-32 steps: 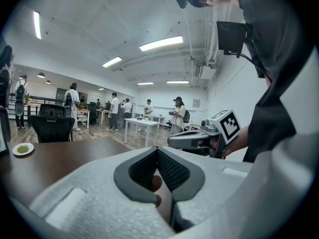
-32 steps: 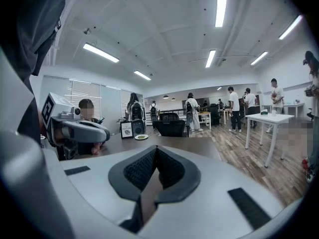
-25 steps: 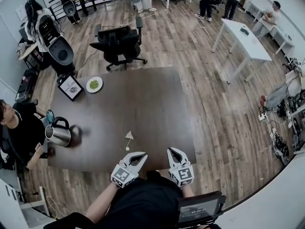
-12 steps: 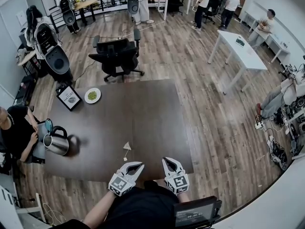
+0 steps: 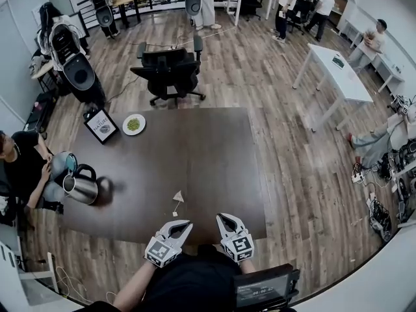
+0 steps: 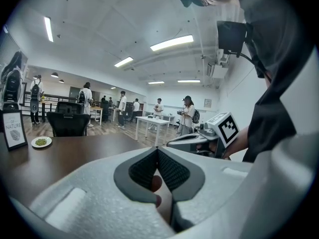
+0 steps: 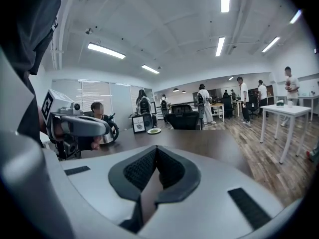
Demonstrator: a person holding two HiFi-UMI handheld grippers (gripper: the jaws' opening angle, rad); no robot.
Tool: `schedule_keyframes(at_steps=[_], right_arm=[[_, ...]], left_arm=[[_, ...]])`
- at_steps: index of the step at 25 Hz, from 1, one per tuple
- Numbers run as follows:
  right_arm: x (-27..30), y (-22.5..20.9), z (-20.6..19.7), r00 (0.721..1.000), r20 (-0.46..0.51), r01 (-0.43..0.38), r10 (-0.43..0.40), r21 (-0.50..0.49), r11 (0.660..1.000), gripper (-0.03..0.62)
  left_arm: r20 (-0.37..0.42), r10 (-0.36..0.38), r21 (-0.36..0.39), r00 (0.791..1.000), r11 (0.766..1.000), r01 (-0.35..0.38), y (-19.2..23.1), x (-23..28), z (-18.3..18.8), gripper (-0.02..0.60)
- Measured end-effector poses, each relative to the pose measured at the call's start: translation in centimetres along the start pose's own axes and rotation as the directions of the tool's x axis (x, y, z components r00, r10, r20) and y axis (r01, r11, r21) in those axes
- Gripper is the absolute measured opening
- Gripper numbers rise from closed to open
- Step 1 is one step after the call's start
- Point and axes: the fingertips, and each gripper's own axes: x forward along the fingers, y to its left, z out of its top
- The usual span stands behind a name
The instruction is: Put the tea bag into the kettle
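Left gripper: jaws clenched together, empty, at the table's near edge.
Right gripper: just beside it, also pressed closed on nothing.
Tea bag: lies on the table just ahead of the left gripper, untouched.
Kettle: at the table's left edge, well apart from the tea bag.
Far-left corner: plate, framed sign.

You can read one word: "NATURE", on the framed sign at the far left corner of the worktop. It reads the same in the left gripper view. The screen at the head view's lower edge shows pale digits too small to read. The cubes on your left tool and right tool carry only black-and-white square markers.
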Motion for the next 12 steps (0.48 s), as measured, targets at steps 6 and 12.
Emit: schedule_keyframes(at_steps=[6, 12], right_arm=[[1.3, 1.0, -0.4, 0.998, -0.022, -0.052, 0.052, 0.003, 0.999, 0.006], [3.2, 1.9, -0.5, 0.994, -0.037, -0.102, 0.102, 0.002, 0.995, 0.006]], left_arm=[[-0.001, 0.060, -0.020, 0.998, 0.998, -0.060, 0.9, -1.4, -0.2, 0.003], [-0.004, 0.119, -0.029, 0.993, 0.992, -0.119, 2.1, -2.8, 0.0, 0.003]])
